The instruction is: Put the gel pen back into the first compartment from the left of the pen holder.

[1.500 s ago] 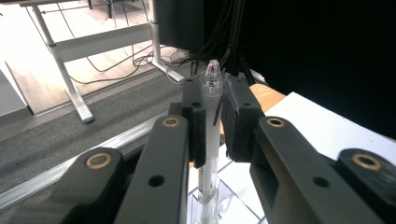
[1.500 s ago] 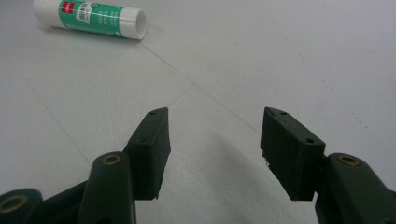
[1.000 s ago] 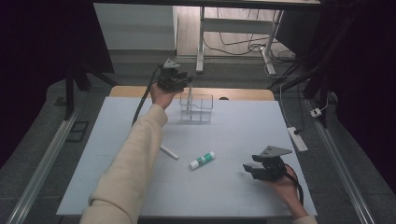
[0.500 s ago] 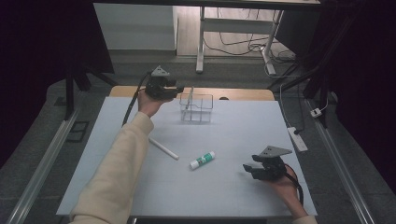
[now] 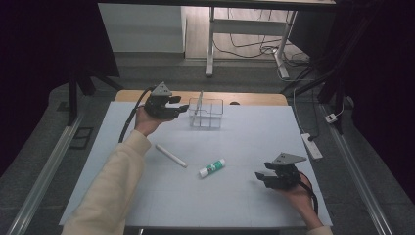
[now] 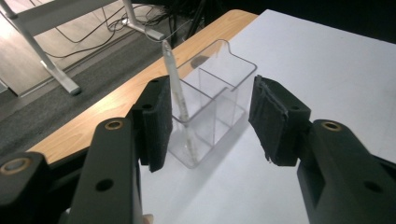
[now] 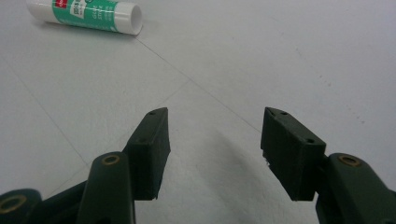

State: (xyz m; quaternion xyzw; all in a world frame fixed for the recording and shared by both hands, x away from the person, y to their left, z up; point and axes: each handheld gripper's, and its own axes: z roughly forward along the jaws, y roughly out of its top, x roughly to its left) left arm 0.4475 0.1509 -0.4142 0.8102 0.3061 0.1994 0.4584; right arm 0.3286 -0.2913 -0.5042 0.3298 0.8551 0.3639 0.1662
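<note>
**A:** Where do things stand?

**B:** My left gripper (image 5: 182, 106) hangs in the upper left of the high view, just beside the clear holder (image 5: 206, 113). Its jaws have just been opening and now stand about half apart with nothing between the pads. A thin pen (image 6: 178, 95) leans upright in the holder's near compartment. My right gripper (image 5: 262, 177) rests low at the lower right, jaws wide and empty. The white stick (image 5: 171, 155) and the glue stick (image 5: 212, 168) lie on the white table (image 5: 244, 142) near the middle of the frame, well apart from both grippers.

**A:** What could go wrong?

**B:** In the left gripper view the left pad (image 6: 156, 122) sits very near the pen and the holder's wall. I reckon a careless sideways pull could clip the pen and tip it out, or nudge the light holder toward the wooden edge (image 5: 254, 99) behind it. Reaching for the white stick, I could roll it away if the jaws come down off-centre.

**A:** Anything you can't make out?

**B:** The holder is transparent, so its dividers and which compartments are empty are hard to read from above. The pen's lower tip blurs into the plastic. The glue stick's label is too small to read, and in the right gripper view its end is cut off at the upper left.
</note>
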